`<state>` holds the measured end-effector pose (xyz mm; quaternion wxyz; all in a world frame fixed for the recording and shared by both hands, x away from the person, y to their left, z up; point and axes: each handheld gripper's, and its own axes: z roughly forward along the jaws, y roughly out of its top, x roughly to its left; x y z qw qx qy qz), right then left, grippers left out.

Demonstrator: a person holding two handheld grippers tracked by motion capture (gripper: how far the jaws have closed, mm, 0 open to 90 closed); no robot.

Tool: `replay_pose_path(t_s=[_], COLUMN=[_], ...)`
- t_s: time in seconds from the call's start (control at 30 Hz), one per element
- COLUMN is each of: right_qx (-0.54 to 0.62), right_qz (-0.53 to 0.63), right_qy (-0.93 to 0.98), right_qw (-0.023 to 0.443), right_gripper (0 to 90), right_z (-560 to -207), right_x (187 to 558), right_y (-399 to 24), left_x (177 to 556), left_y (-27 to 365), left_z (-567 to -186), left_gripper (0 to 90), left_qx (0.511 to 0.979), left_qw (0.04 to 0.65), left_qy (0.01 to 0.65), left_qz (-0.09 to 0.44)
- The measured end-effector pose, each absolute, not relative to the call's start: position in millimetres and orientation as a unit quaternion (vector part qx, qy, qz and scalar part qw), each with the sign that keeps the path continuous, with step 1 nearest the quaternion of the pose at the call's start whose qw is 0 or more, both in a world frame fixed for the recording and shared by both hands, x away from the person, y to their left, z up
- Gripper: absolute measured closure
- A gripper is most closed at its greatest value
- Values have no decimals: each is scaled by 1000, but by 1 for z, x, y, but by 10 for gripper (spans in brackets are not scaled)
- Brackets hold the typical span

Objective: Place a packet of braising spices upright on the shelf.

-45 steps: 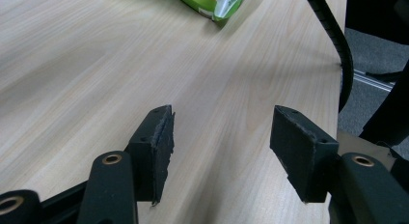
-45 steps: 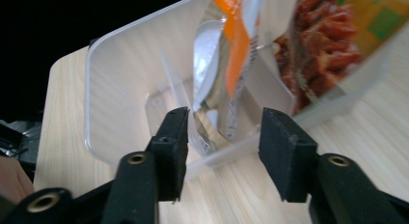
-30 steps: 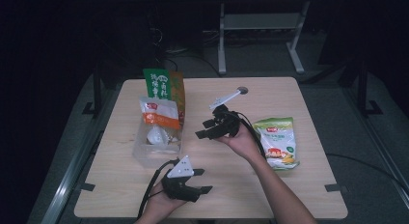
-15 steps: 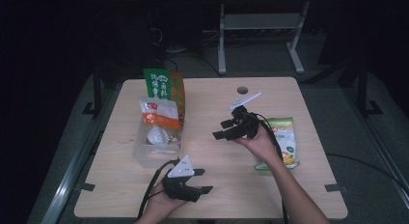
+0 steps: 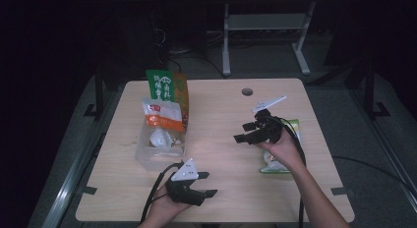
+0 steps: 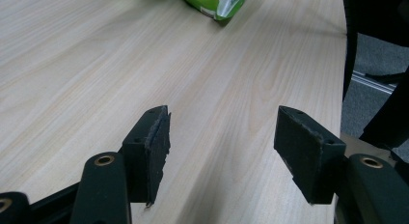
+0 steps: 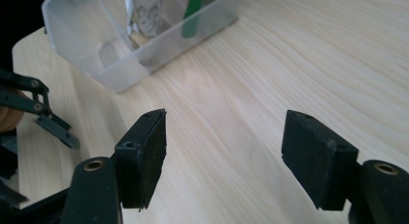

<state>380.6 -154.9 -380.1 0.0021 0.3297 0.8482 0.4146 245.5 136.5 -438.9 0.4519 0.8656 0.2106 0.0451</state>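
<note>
Evidently the work is packing snack bags into the clear bin [image 5: 160, 154] at the table's [image 5: 216, 115] left, where an orange-and-white bag [image 5: 162, 115] and a green bag [image 5: 164, 85] already stand upright, leaning on each other so they fit. The remaining green pouch [image 5: 282, 149] lies flat at the right of the table, its long axis running near to far, its near end toward the person; which end is its top cannot be made out. The right gripper [image 5: 248, 132] hangs over that pouch, jaws pointing left toward the bin; they have just been opening and stand wide with nothing between them, probably readying a grasp. The left gripper [image 5: 206, 184] rests low near the table's front edge, jaws apart and empty, pointing right, apparently waiting out of the way.
</note>
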Motion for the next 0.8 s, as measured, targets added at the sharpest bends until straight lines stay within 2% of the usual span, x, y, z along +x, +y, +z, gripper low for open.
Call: replay_pose_path(t_s=[0.8], right_qx=[370], right_qz=[396], right_qy=[840], right_qw=[34], right_gripper=[299], right_z=[-380], right_x=[359], right_y=[-222], left_x=[250], left_y=[140], left_z=[-437], left_gripper=[363], left_qx=[863], left_qw=[455], left_qy=[213], left_qz=[51])
